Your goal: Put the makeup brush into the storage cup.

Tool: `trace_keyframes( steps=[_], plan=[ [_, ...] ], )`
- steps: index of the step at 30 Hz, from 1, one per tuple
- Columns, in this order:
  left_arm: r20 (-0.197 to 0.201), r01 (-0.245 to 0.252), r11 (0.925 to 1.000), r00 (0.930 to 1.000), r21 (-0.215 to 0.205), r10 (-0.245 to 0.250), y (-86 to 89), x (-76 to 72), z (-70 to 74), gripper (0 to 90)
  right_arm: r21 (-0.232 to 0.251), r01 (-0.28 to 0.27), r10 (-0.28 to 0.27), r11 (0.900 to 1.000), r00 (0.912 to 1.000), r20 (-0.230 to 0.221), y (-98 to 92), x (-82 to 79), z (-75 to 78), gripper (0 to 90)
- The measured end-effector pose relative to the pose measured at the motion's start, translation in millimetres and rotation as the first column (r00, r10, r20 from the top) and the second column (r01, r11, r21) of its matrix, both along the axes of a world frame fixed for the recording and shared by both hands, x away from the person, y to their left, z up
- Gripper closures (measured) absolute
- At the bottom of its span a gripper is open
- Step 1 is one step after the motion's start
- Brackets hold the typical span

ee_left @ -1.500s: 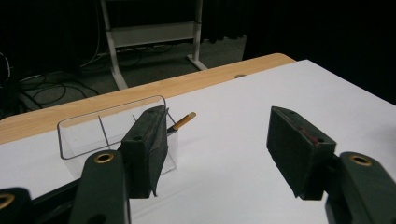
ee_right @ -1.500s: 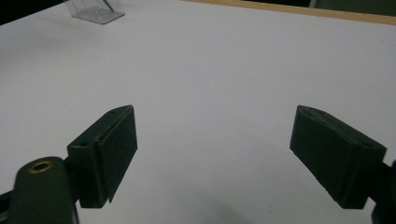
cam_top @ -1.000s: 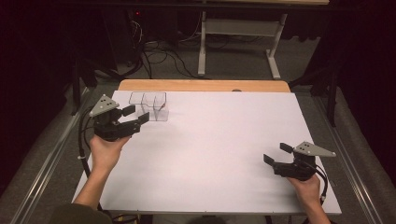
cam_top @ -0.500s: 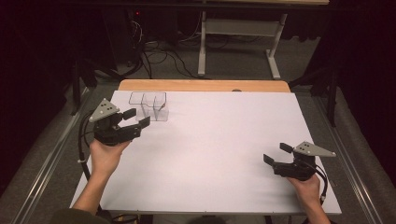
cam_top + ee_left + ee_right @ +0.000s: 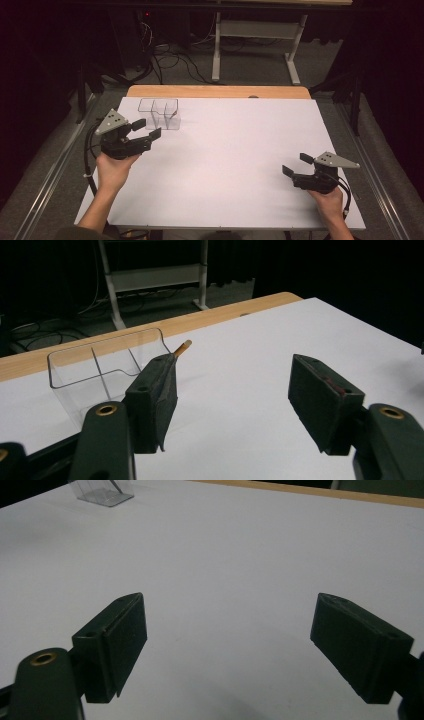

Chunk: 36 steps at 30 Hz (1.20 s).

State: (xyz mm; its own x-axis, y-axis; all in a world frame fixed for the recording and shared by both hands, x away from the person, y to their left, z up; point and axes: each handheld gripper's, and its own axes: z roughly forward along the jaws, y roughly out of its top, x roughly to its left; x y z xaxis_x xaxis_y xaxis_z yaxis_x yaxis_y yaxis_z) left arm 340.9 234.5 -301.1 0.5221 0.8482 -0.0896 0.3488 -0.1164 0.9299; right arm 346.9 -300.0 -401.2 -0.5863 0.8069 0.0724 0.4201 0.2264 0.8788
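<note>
We have our left claw (image 5: pixel 141 129) just in front of the clear divided box (image 5: pixel 159 113), which stands at the far left of the white tabletop (image 5: pixel 225 165), close to its wooden far edge. The jaws are apart with nothing between them, and they have just been opening a little further. In the left gripper view a thin stick with a tan tip (image 5: pixel 182 347) pokes out past the box's right end; the left jaw hides the rest, so we cannot tell whether it stands in a compartment or leans on the wall.

Our right claw (image 5: pixel 295 166) rests low over the near right of the tabletop, well apart from the box, its jaws also spread wide and empty.

We judge the step in hand to be an approach to the box or the stick. To do it well we should settle first which one we want. For the stick, we would bring the left claw in from the right end, square the pads to either side of the shaft, and close only once it sits centred, so that the tip does not flick away. The box looks light and could slide or tip, so we keep the jaws off its wall, or steady it with the right claw.
</note>
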Motion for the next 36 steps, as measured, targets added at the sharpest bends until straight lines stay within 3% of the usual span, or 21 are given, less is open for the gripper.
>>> trace_keyframes(
  steps=[36],
  plan=[
    [-0.027, 0.024, 0.9996, 0.9993, -0.015, -0.024, -7.3, -10.9, -24.9, 33.4, 0.001, -0.003, 0.003, 1.000, 1.0000, -0.003, 1.0, 0.2, -0.4, 16.7]
  ],
)
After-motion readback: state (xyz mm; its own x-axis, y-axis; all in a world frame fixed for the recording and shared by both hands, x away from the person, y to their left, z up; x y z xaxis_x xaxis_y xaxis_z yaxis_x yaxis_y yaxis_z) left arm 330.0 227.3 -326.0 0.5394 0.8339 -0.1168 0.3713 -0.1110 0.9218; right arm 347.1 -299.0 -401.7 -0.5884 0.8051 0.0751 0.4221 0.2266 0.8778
